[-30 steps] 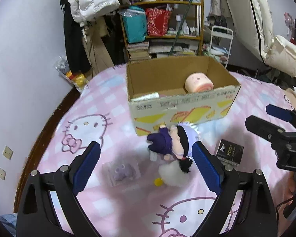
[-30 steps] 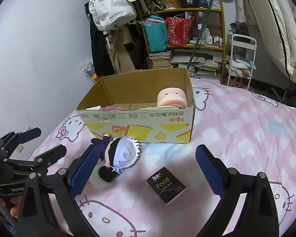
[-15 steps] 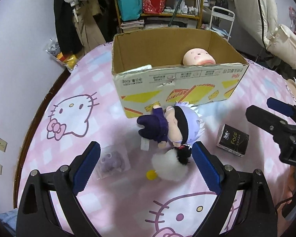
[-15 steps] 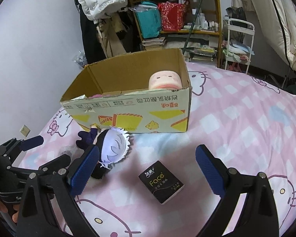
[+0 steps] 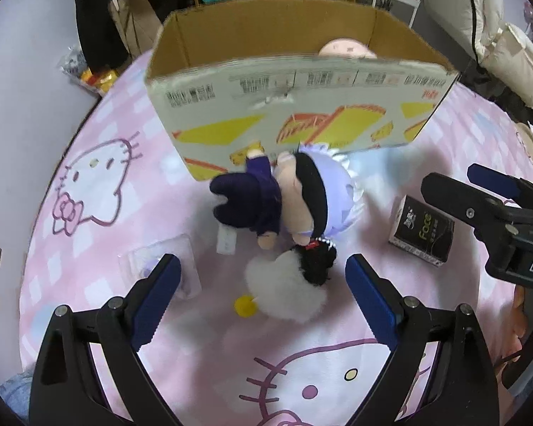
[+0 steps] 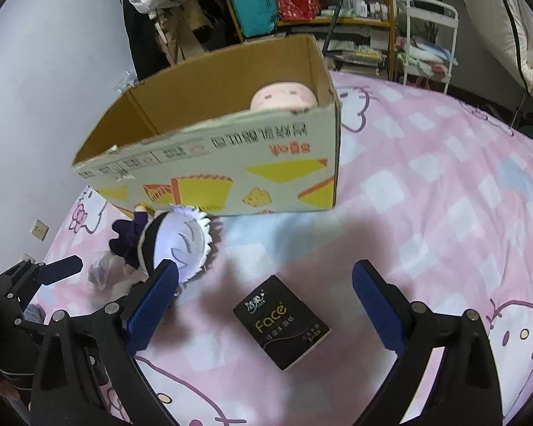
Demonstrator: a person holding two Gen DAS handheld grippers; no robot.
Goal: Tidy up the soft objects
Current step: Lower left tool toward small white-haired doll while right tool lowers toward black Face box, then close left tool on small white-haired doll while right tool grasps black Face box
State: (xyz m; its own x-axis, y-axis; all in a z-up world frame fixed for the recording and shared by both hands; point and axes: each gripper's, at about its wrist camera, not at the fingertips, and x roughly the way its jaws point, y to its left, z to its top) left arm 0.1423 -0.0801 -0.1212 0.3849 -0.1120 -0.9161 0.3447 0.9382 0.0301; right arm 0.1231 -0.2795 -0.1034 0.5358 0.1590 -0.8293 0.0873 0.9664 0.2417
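Observation:
A plush doll (image 5: 284, 198) with lilac hair, a black blindfold and dark purple clothes lies on the pink bed in front of a cardboard box (image 5: 295, 106). A white fluffy toy (image 5: 284, 291) with a black tuft lies just below it. My left gripper (image 5: 263, 284) is open and empty, its fingers either side of the fluffy toy, above it. A pink round plush (image 6: 284, 96) sits inside the box (image 6: 231, 163). The doll also shows in the right wrist view (image 6: 174, 245). My right gripper (image 6: 266, 291) is open and empty above a black tissue pack (image 6: 280, 321).
The tissue pack (image 5: 423, 234) lies right of the doll. A small clear packet (image 5: 163, 262) with a purple item lies under my left finger. A yellow ball (image 5: 244, 307) lies by the fluffy toy. Shelves, coats and a white rack stand behind the bed.
Both grippers have moved forward and down toward the bed. The doll, fluffy toy and tissue pack now look larger and closer. Nothing was picked up.

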